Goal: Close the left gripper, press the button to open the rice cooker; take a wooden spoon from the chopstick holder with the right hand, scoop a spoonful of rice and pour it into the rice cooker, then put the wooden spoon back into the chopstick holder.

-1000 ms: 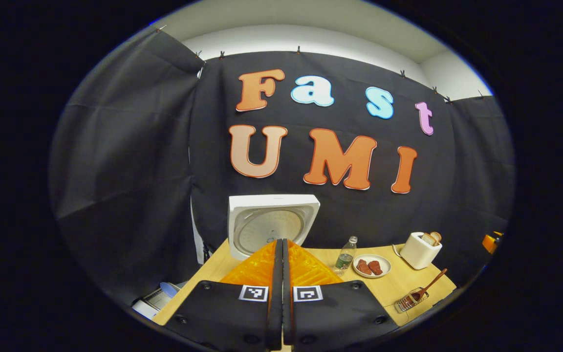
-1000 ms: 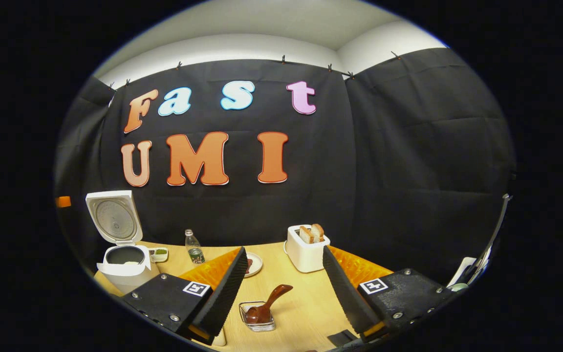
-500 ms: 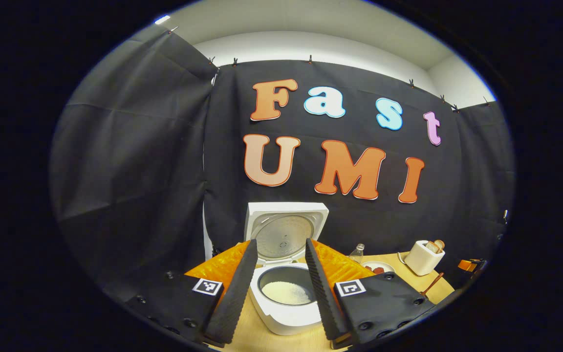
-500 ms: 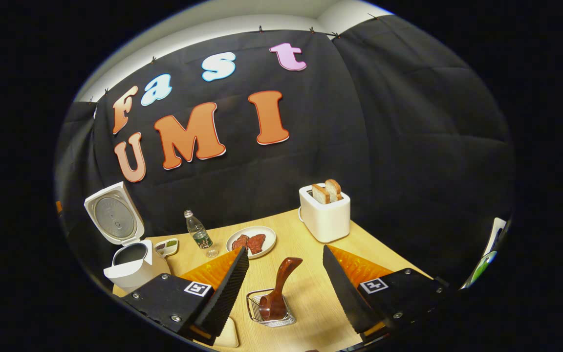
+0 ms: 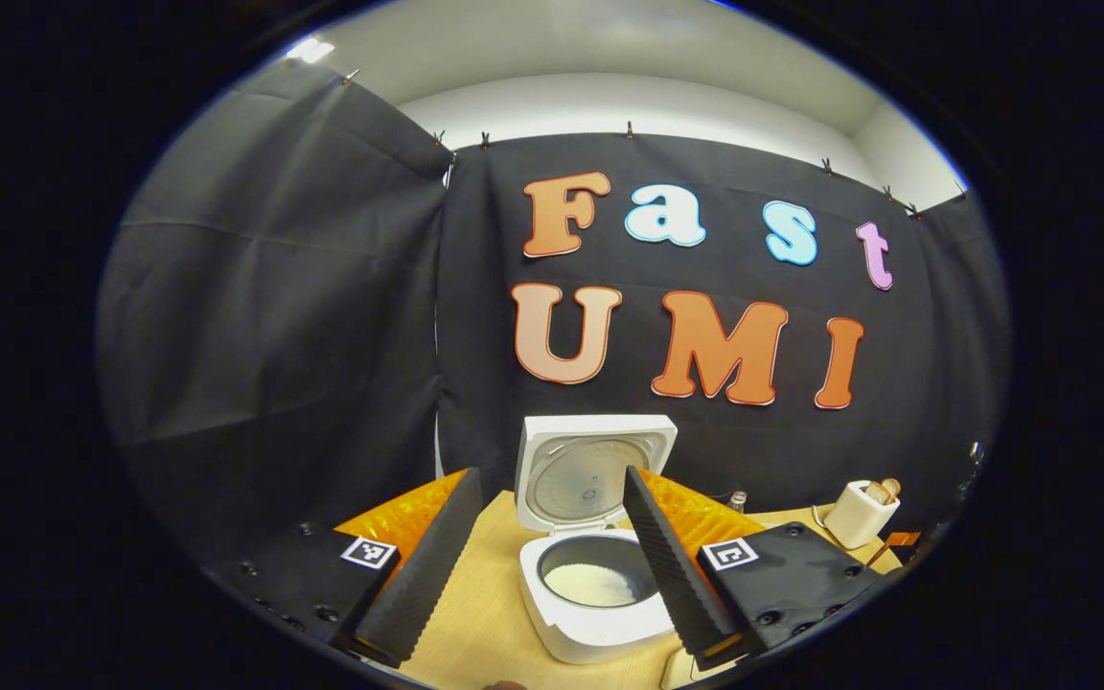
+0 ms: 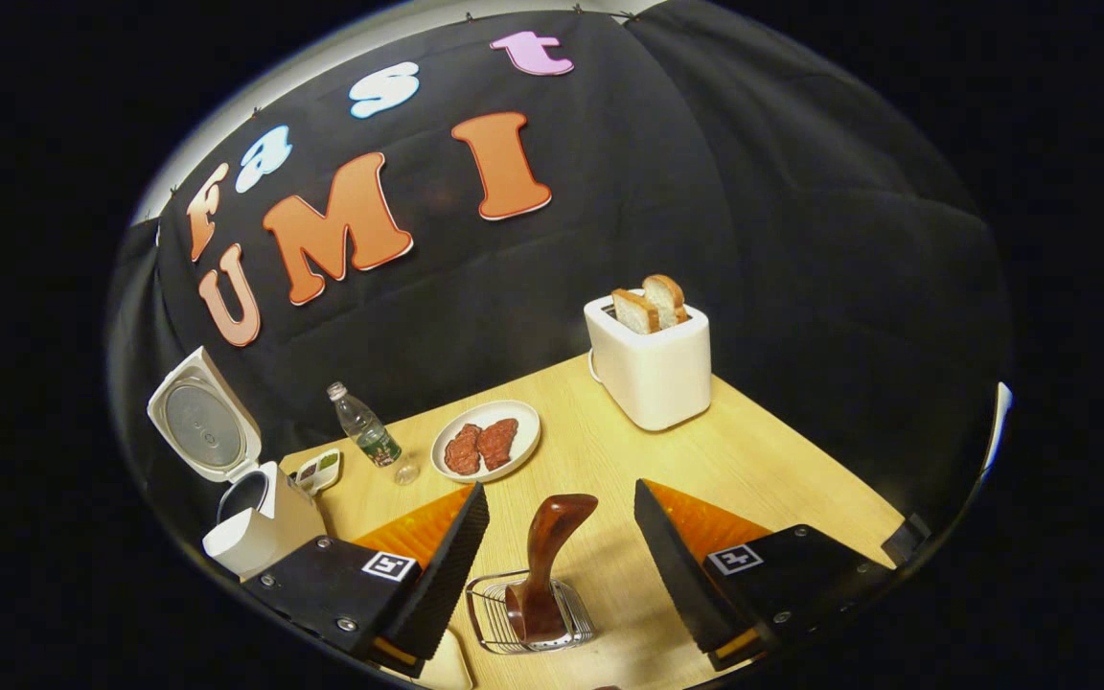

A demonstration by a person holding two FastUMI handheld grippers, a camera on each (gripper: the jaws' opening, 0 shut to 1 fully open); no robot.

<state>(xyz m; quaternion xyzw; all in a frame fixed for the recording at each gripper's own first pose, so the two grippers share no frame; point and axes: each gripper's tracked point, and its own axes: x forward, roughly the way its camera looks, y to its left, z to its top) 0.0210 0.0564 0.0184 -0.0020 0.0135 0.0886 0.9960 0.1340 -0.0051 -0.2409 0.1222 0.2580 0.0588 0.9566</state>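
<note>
The right gripper [image 6: 560,537] hangs over the pale wooden table [image 6: 763,450] with its two fingers spread wide, holding nothing. Between the fingers, untouched by either, the dark brown wooden spoon [image 6: 544,565] stands tilted in the low wire chopstick holder [image 6: 490,613], its handle leaning up and away from the gripper. Beyond the spoon sits a white round plate of reddish-brown meat [image 6: 485,441], with a clear plastic bottle [image 6: 360,436] to its left and a white toaster holding two slices of bread [image 6: 653,359] off to the right. Far to the left stands the white square rice cooker [image 6: 255,522], its lid raised.

The left gripper [image 5: 544,546] is likewise spread apart and empty; straight ahead between its fingers is the cooker, with white rice [image 5: 593,585] lying in its pot.
</note>
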